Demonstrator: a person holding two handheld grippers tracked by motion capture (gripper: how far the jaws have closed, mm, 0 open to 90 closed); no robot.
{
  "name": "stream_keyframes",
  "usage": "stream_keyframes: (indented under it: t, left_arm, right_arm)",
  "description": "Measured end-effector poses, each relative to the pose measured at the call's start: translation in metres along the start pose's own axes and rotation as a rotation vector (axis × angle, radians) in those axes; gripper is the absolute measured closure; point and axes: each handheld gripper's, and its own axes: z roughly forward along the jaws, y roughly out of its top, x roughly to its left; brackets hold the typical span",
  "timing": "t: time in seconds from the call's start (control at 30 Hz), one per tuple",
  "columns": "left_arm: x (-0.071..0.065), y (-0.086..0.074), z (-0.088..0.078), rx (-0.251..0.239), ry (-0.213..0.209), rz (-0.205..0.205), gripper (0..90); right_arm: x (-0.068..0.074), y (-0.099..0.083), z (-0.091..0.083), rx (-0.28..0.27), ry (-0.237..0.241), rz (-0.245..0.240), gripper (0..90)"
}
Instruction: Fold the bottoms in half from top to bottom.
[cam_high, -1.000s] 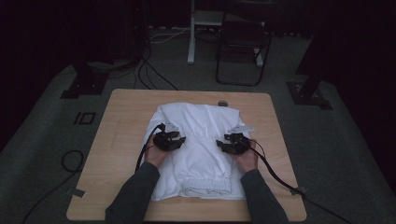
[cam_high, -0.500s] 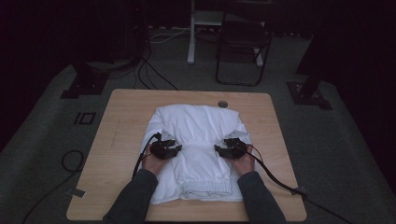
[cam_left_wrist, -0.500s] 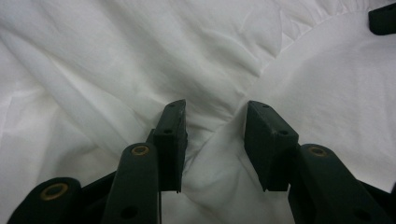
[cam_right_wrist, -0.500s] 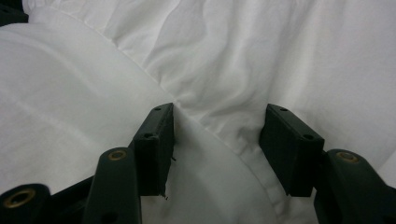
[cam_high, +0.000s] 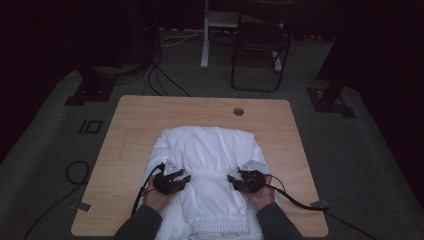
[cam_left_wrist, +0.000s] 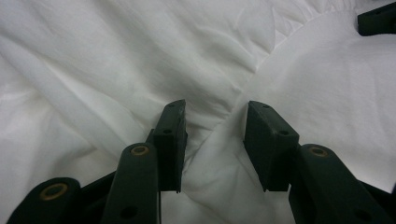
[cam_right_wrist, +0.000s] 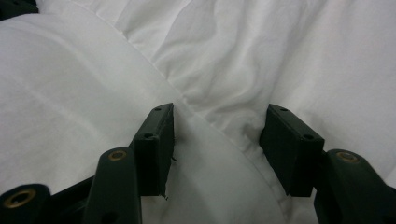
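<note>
A person at a wooden surface (cam_high: 125, 150) works a white garment (cam_high: 210, 150), seemingly trousers with an elastic waistband at the near edge, lying folded in the middle of the surface; the left gripper (cam_high: 172, 181) and right gripper (cam_high: 245, 179) sit on the cloth at either side, about halfway along its length.

The step in hand looks like taking hold of a fold line on both sides for the next fold; done well, each gripper would settle squarely over the layered edge, pinch all layers together and lift evenly with its partner, so the cloth does not skew or drag; a shallow bite risks catching only the top layer.

In the left gripper view the fingers (cam_left_wrist: 170, 140) stand partly open with a raised ridge of fabric (cam_left_wrist: 210, 140) between them, not pressed by the pads; in the right gripper view the fingers (cam_right_wrist: 156, 144) are likewise moderately apart, straddling a seam-like edge (cam_right_wrist: 215, 130) where an upper layer overlaps a creased lower one; neither pair grips anything, though the tips seem to rest on or just over the cloth.
</note>
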Motion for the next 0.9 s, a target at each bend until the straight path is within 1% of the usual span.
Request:
stream_keyframes:
  t: [0.03, 0.07, 0.13, 0.17, 0.23, 0.27, 0.33, 0.4, 0.47, 0.5, 0.53, 0.57, 0.6, 0.67, 0.73, 0.77, 0.8, 0.83, 0.9]
  left_arm:
    - [-0.003, -0.001, -0.002, 0.004, -0.003, -0.003, 58.7]
    - [-0.005, -0.003, -0.004, 0.010, -0.006, 0.004, 58.4]
    - [-0.008, -0.002, -0.007, 0.031, -0.021, 0.005, 57.9]
    - [-0.007, -0.001, -0.009, 0.041, -0.028, 0.007, 57.4]
    - [-0.004, 0.004, -0.014, 0.037, -0.037, 0.007, 55.9]
    - [-0.001, 0.009, -0.017, 0.026, -0.024, 0.006, 54.7]
    - [0.010, 0.020, -0.023, -0.008, 0.017, 0.000, 52.3]
    - [0.026, 0.033, -0.027, -0.050, 0.071, -0.019, 48.1]
    - [0.044, 0.048, -0.027, -0.084, 0.130, -0.043, 42.6]
    - [0.054, 0.055, -0.025, -0.085, 0.147, -0.056, 38.3]
    - [0.054, 0.055, -0.025, -0.085, 0.147, -0.056, 36.7]
    - [0.075, 0.068, -0.014, -0.074, 0.185, -0.097, 36.7]
    - [0.084, 0.072, -0.007, -0.061, 0.198, -0.107, 29.7]
    - [0.099, 0.077, 0.007, -0.037, 0.248, -0.134, 26.8]
    - [0.114, 0.077, 0.021, -0.014, 0.259, -0.177, 26.2]
    - [0.114, 0.077, 0.021, -0.014, 0.259, -0.177, 23.8]
    - [0.123, 0.075, 0.030, 0.007, 0.257, -0.213, 23.8]
    - [0.128, 0.072, 0.035, 0.019, 0.244, -0.237, 22.2]
    - [0.133, 0.068, 0.043, 0.029, 0.236, -0.253, 20.7]
  right_arm:
    - [0.003, -0.002, -0.002, 0.001, 0.002, 0.002, 44.4]
    - [0.005, -0.004, -0.004, 0.002, 0.003, 0.000, 44.4]
    - [0.008, -0.006, -0.007, 0.003, 0.007, -0.001, 44.4]
    - [0.009, -0.007, -0.007, 0.003, 0.007, -0.003, 44.4]
    - [0.009, -0.007, -0.008, 0.002, 0.010, -0.003, 44.4]
    - [0.008, -0.007, -0.008, 0.003, 0.010, -0.004, 44.5]
    - [0.008, -0.007, -0.008, 0.002, 0.011, -0.005, 44.5]
    - [0.008, -0.007, -0.008, 0.002, 0.011, -0.005, 44.5]
    - [0.008, -0.007, -0.008, 0.003, 0.011, -0.006, 44.5]
    - [0.008, -0.007, -0.007, 0.003, 0.012, -0.006, 44.5]
    - [0.008, -0.007, -0.007, 0.003, 0.012, -0.006, 44.5]
    - [0.008, -0.007, -0.007, 0.003, 0.012, -0.006, 44.5]
    - [0.008, -0.007, -0.007, 0.003, 0.012, -0.007, 44.5]
    - [0.008, -0.006, -0.007, 0.003, 0.012, -0.007, 44.5]
    - [0.008, -0.006, -0.007, 0.003, 0.012, -0.008, 44.5]
    - [0.008, -0.006, -0.007, 0.003, 0.012, -0.008, 44.5]
    - [0.008, -0.006, -0.007, 0.003, 0.013, -0.008, 44.5]
    - [0.008, -0.006, -0.007, 0.003, 0.014, -0.008, 44.6]
    - [0.008, -0.006, -0.007, 0.003, 0.014, -0.008, 44.6]
